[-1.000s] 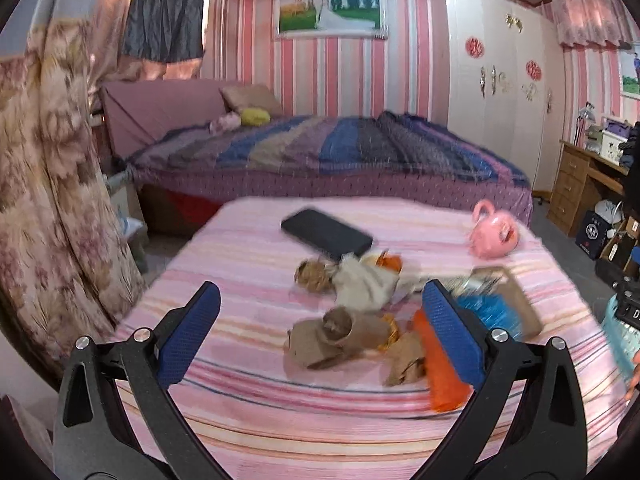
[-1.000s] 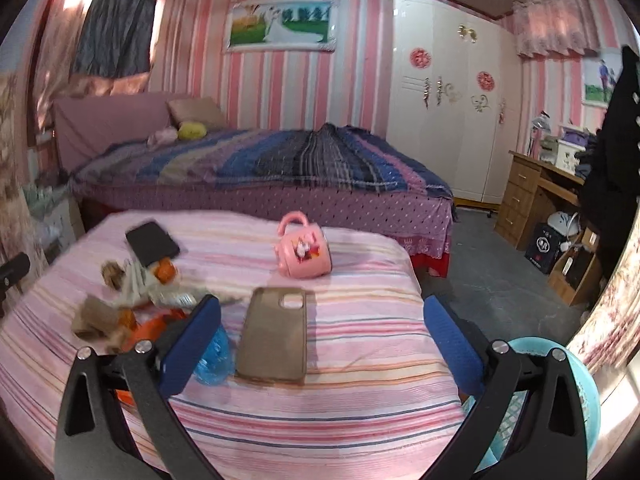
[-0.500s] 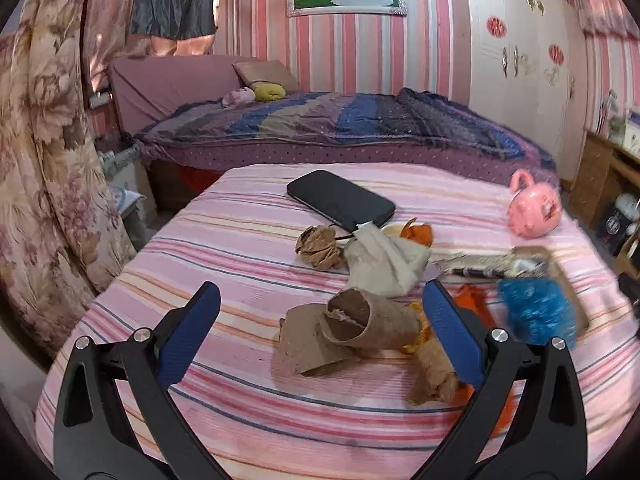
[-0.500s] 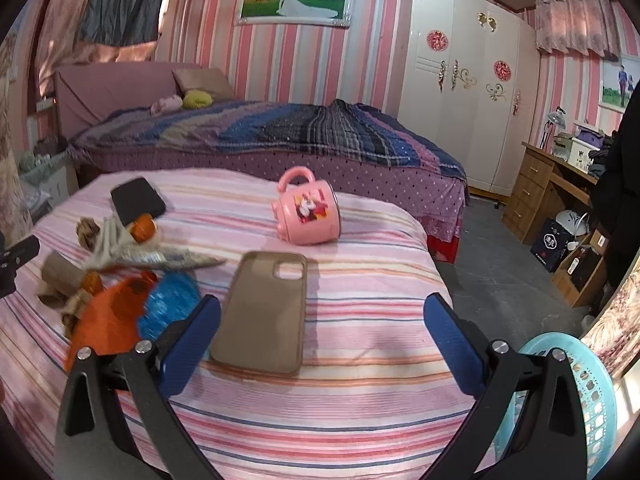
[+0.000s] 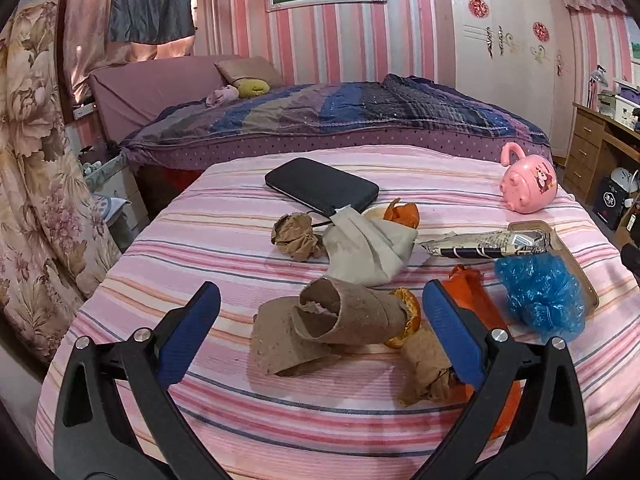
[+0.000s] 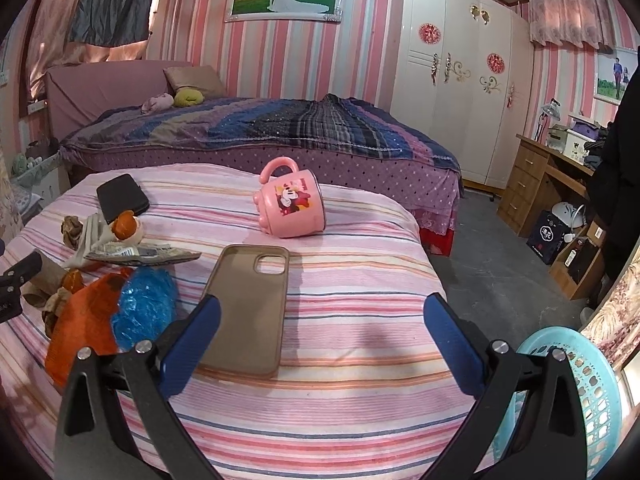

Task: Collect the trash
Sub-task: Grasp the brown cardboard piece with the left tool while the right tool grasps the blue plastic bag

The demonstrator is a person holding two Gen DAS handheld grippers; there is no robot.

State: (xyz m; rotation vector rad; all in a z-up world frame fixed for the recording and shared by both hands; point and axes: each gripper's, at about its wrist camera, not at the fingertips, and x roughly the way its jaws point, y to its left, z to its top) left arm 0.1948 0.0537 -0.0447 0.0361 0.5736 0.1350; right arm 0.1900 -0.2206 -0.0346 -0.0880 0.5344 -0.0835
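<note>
A heap of trash lies on the pink striped table (image 5: 224, 248). In the left wrist view a torn brown cardboard tube (image 5: 340, 320) sits between the fingers of my open left gripper (image 5: 320, 300), which hovers just in front of it. Around it lie orange peel (image 5: 408, 312), a crumpled brown paper ball (image 5: 296, 236), a grey tissue (image 5: 368, 248), an orange bag (image 5: 472, 300), a blue plastic wad (image 5: 540, 292) and a printed wrapper (image 5: 488, 244). My right gripper (image 6: 320, 320) is open over bare cloth, with the blue wad (image 6: 144, 304) and orange bag (image 6: 80, 328) to its left.
A black phone (image 5: 320, 186), a pink mug (image 6: 290, 204) on its side and a tan phone case (image 6: 248, 304) share the table. A light blue basket (image 6: 576, 384) stands on the floor at the right. A bed (image 6: 260, 128) lies behind, a wooden desk (image 6: 552, 184) far right.
My left gripper has moved forward and down, so the cardboard tube now lies between its fingers. The right gripper has moved closer to the table and phone case. Both stayed open.
</note>
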